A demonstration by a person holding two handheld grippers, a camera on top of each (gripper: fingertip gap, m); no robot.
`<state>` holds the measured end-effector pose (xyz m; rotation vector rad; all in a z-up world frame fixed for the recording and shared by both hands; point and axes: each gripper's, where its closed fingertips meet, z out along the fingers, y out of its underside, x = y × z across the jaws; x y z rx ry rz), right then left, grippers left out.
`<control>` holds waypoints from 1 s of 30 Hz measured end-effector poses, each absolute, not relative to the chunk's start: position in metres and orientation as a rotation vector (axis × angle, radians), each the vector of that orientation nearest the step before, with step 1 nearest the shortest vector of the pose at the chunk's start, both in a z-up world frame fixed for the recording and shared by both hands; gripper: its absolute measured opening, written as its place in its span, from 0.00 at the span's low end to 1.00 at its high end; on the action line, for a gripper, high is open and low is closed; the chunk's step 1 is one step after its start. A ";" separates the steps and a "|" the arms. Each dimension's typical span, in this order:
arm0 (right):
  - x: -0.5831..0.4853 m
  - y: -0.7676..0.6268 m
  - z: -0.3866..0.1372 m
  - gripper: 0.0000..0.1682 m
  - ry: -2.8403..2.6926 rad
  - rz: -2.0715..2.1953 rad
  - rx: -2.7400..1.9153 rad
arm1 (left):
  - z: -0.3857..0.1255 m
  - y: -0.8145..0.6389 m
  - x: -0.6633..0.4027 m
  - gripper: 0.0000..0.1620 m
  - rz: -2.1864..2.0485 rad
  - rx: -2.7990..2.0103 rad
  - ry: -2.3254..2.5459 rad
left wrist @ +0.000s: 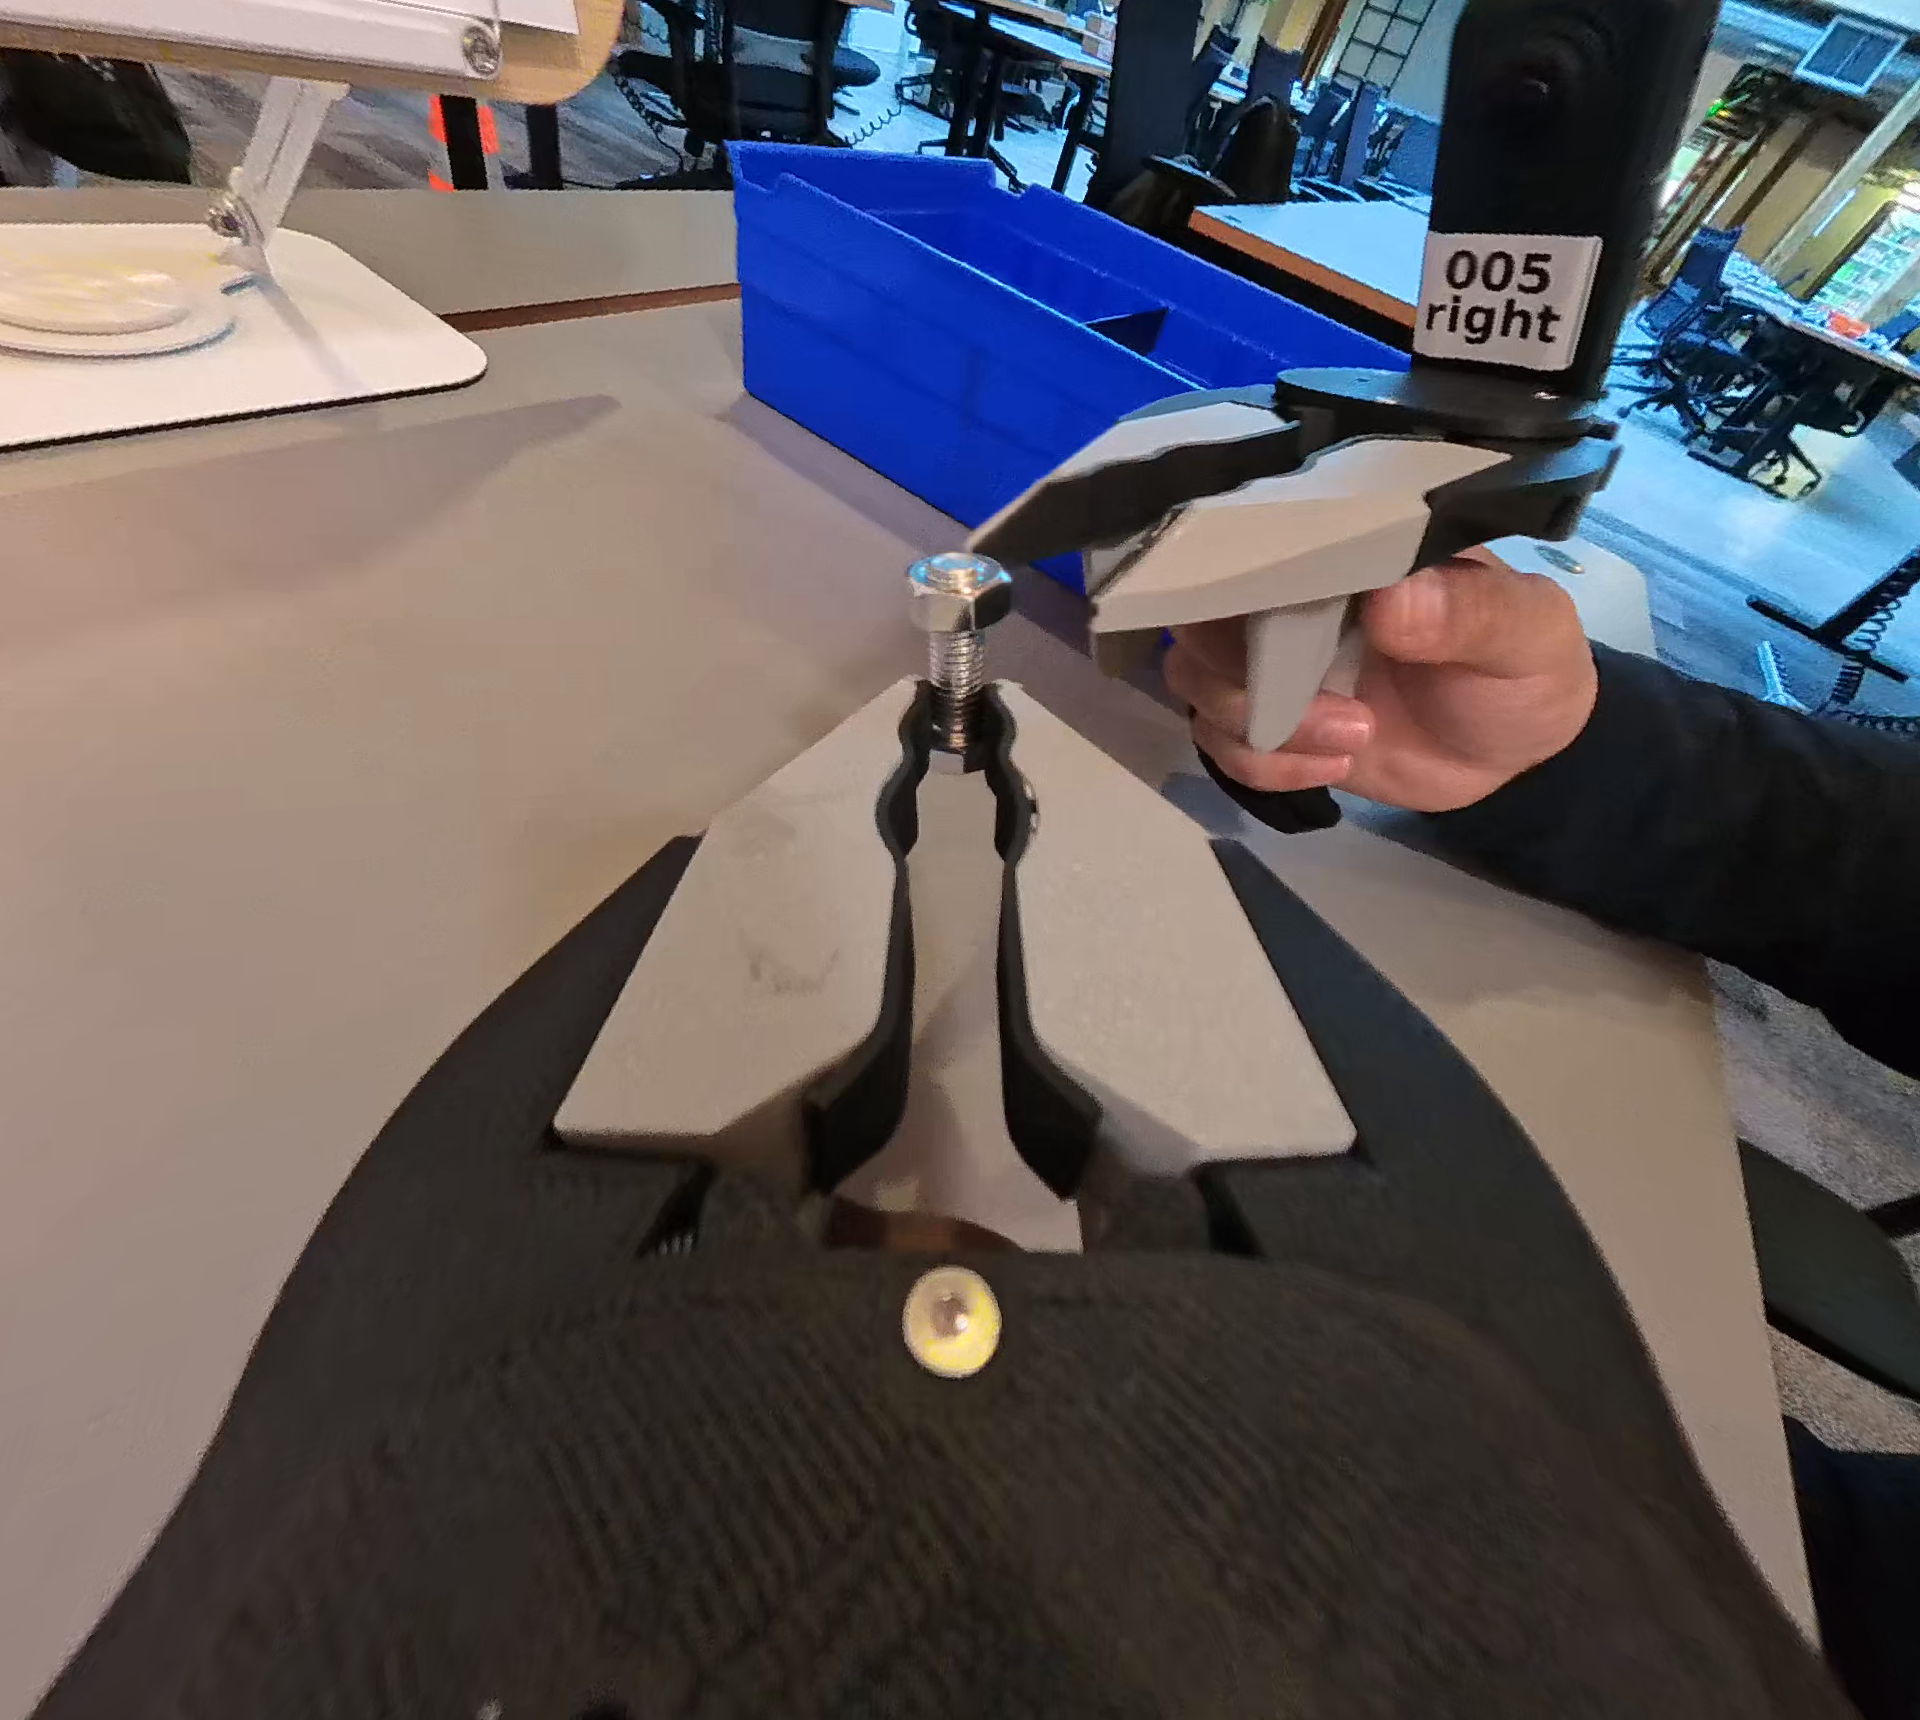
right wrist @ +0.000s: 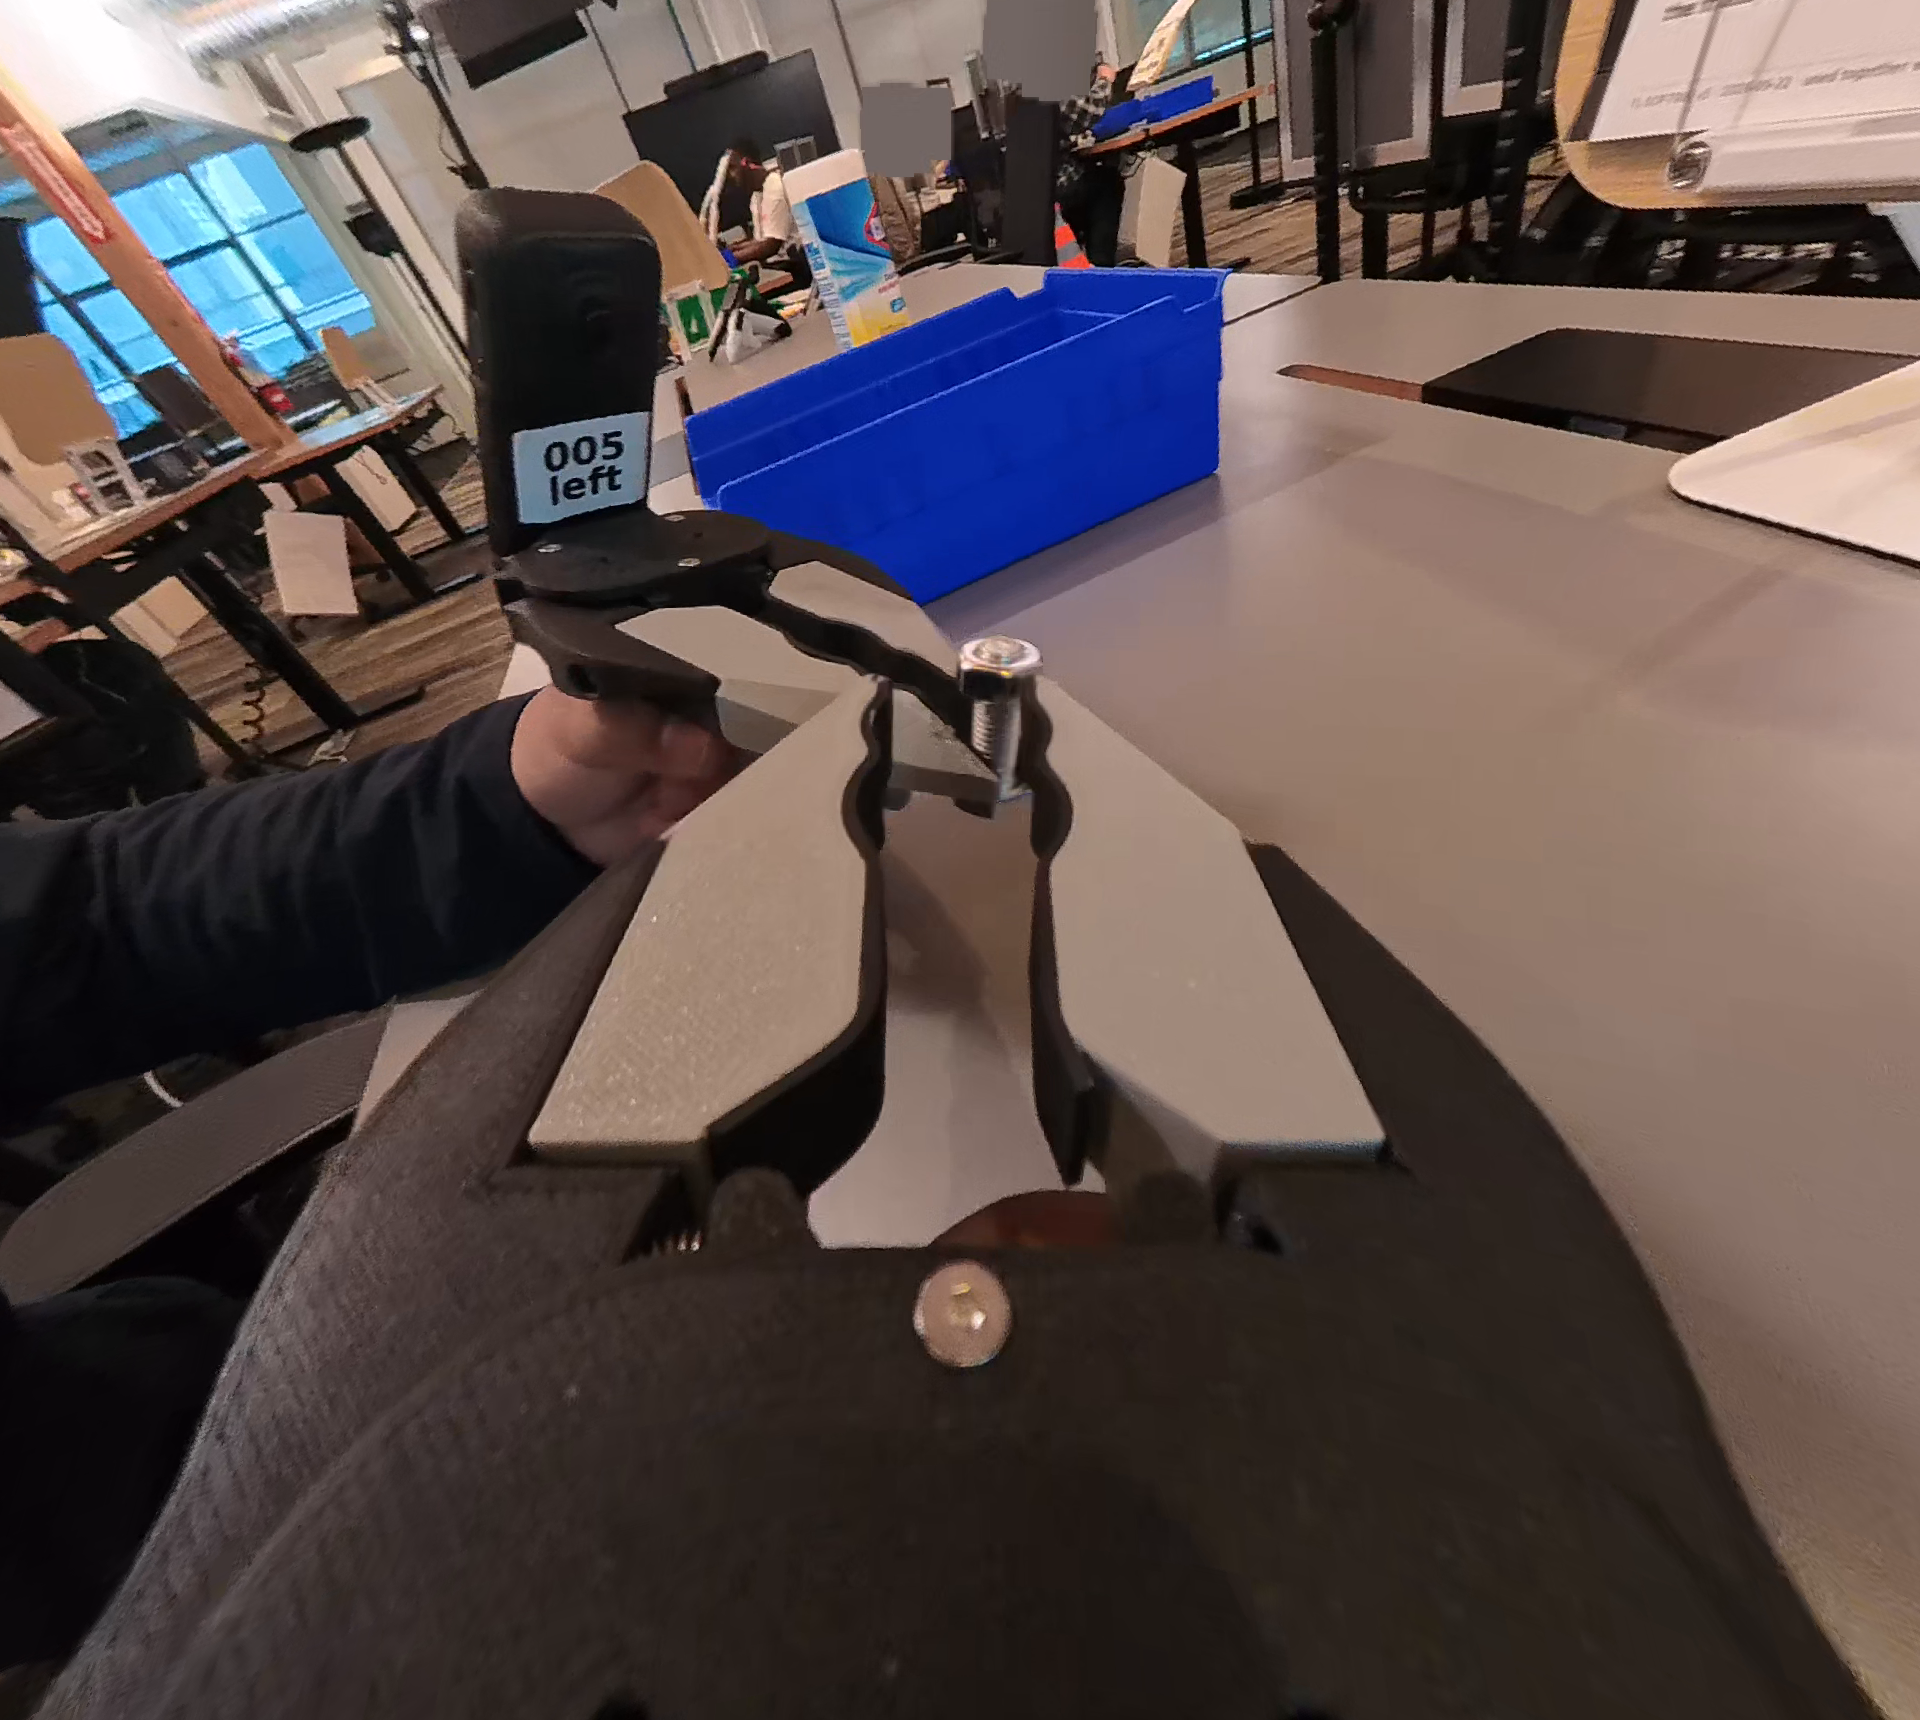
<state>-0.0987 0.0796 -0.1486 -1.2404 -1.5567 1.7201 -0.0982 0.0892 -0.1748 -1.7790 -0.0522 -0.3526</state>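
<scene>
**A:** Where does the bolt (left wrist: 957, 631) sit?

**B:** Upright in the left claw (left wrist: 957, 740), pinched low on the threaded shank, with a hex nut (left wrist: 959, 598) at the very top. The fingers are closed almost together on the shank; only the tips touch it.

**A:** And the right claw (left wrist: 1039, 564)?

**B:** Its fingers are parted and hold nothing. In the left wrist view its tips sit just beside the nut, a little to the right. In its own view the bolt stands at the mouth, close against the right-hand fingertip, and I can't tell if that finger touches it.

**A:** So what could go wrong?

**B:** The grip is narrow and low, so a sideways push from the right claw would likely tilt the bolt or lever it out. It would then drop onto the grey counter (left wrist: 364, 631) and could roll towards the edge near the person's hand (left wrist: 1434, 694).

**A:** The blue bin (left wrist: 935, 351)?

**B:** Behind both claws, near but not under the bolt, so it wouldn't catch a fall.

**A:** Anything else?

**B:** If the right claw closed off-centre, it might catch a corner of the nut and slip.
</scene>
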 end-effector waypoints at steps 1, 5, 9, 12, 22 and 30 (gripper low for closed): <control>-0.098 0.077 -0.148 0.14 -1.563 1.734 -1.235 | -0.175 0.089 -0.098 0.04 -0.349 -1.781 -0.047; -0.099 0.078 -0.147 0.13 -1.539 1.773 -1.243 | -0.175 0.089 -0.096 0.04 -0.367 -1.779 -0.048; -0.100 0.084 -0.145 0.13 -1.506 1.741 -1.256 | -0.176 0.091 -0.091 0.04 -0.381 -1.778 -0.044; -0.101 0.087 -0.149 0.15 -1.515 1.699 -1.272 | -0.179 0.092 -0.090 0.04 -0.344 -1.794 -0.024; -0.102 0.081 -0.154 0.15 -1.555 1.641 -1.254 | -0.176 0.091 -0.102 0.04 -0.297 -1.781 -0.067; -0.104 0.073 -0.157 0.14 -1.577 1.656 -1.252 | -0.180 0.093 -0.079 0.04 -0.306 -1.807 0.034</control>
